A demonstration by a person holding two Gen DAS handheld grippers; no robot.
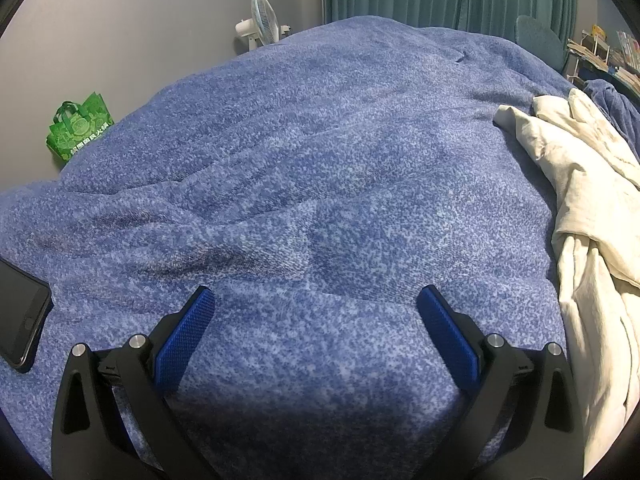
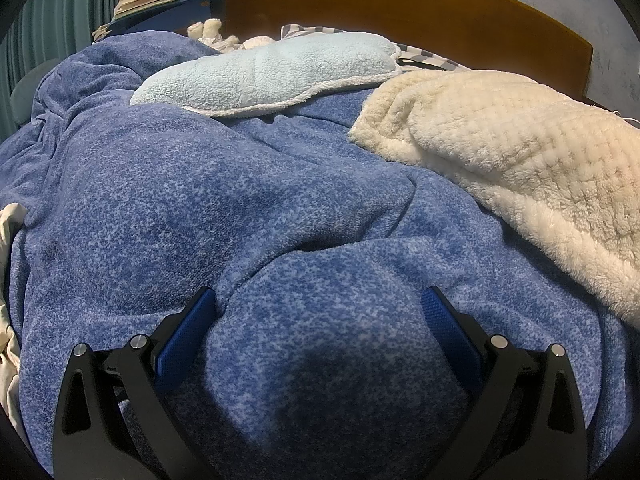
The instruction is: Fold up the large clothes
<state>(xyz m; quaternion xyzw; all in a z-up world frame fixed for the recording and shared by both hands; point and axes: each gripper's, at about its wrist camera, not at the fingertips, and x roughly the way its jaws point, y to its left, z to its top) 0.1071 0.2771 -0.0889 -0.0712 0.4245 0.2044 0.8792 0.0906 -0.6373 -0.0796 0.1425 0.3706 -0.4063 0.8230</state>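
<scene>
A cream-white garment (image 1: 584,208) lies crumpled on the blue fleece blanket (image 1: 320,152) at the right of the left wrist view. Its edge shows at the far left of the right wrist view (image 2: 10,216). My left gripper (image 1: 316,300) is open and empty, low over bare blanket, left of the garment. My right gripper (image 2: 320,300) is open, its jaws either side of a raised fold of the blue blanket (image 2: 240,208), holding nothing.
A black phone (image 1: 22,316) lies on the blanket at left. A green bag (image 1: 78,126) and a fan (image 1: 260,20) stand by the wall. A light blue pillow (image 2: 272,72), a cream fluffy blanket (image 2: 520,160) and the wooden headboard (image 2: 400,4) lie ahead of the right gripper.
</scene>
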